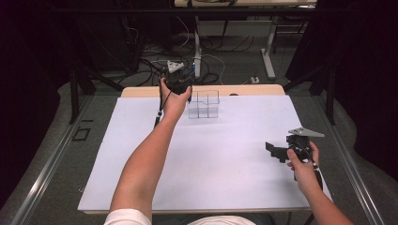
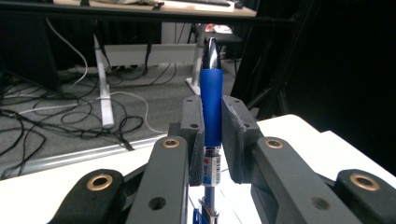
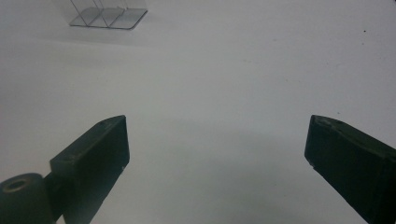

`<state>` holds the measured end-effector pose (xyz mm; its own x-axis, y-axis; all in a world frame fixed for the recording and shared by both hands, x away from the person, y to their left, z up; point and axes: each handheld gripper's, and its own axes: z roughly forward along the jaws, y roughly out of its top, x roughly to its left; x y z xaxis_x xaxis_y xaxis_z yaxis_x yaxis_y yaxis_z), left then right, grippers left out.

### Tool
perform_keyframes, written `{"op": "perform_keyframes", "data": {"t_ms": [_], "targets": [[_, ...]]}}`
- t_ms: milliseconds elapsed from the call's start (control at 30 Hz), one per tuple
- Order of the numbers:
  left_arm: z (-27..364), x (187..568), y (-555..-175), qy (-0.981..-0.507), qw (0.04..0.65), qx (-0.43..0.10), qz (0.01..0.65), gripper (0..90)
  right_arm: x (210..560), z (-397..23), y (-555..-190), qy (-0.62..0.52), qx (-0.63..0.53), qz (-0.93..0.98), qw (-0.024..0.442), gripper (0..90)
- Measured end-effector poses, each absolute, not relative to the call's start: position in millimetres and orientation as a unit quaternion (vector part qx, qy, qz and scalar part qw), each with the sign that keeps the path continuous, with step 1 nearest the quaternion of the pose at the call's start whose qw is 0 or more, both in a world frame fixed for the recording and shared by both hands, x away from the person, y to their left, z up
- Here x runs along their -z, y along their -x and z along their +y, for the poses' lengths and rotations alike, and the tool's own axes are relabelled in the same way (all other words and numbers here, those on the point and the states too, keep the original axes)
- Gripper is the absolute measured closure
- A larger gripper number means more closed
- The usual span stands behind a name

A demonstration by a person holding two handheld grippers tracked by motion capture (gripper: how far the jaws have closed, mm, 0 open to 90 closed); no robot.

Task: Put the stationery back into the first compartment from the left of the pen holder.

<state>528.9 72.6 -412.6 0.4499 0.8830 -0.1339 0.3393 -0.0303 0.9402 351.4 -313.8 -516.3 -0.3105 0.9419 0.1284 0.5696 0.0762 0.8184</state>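
Observation:
A blue pen (image 2: pixel 212 107) with a silver tip stands upright between the pads of my left gripper (image 2: pixel 212 126), which is shut on it. In the high view my left gripper (image 1: pixel 179 79) is raised at the far side of the table, just left of a clear plastic holder (image 1: pixel 204 104) with several compartments. My right gripper (image 1: pixel 277 151) rests low over the white table sheet (image 1: pixel 211 154) at the right, its jaws wide apart and pointing left. In the right gripper view my right gripper (image 3: pixel 217 144) is open over bare white sheet, and the clear holder (image 3: pixel 109 16) lies far ahead.
The white sheet covers a wooden table (image 1: pixel 244 89). Beyond the far edge lie tangled cables (image 2: pixel 56 116) and white table legs (image 2: pixel 105 88) on a grey floor. Dark frame bars (image 1: pixel 75 93) flank the table on both sides.

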Motion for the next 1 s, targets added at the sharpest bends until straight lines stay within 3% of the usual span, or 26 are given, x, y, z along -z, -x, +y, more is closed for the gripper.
{"op": "perform_keyframes", "data": {"t_ms": [1000], "targets": [[70, 429, -561, -0.664, 0.511, -0.278, 0.469, 79.9, 517, -315, -352, -0.545, -0.417, 0.696, 0.212, 6.5]]}}
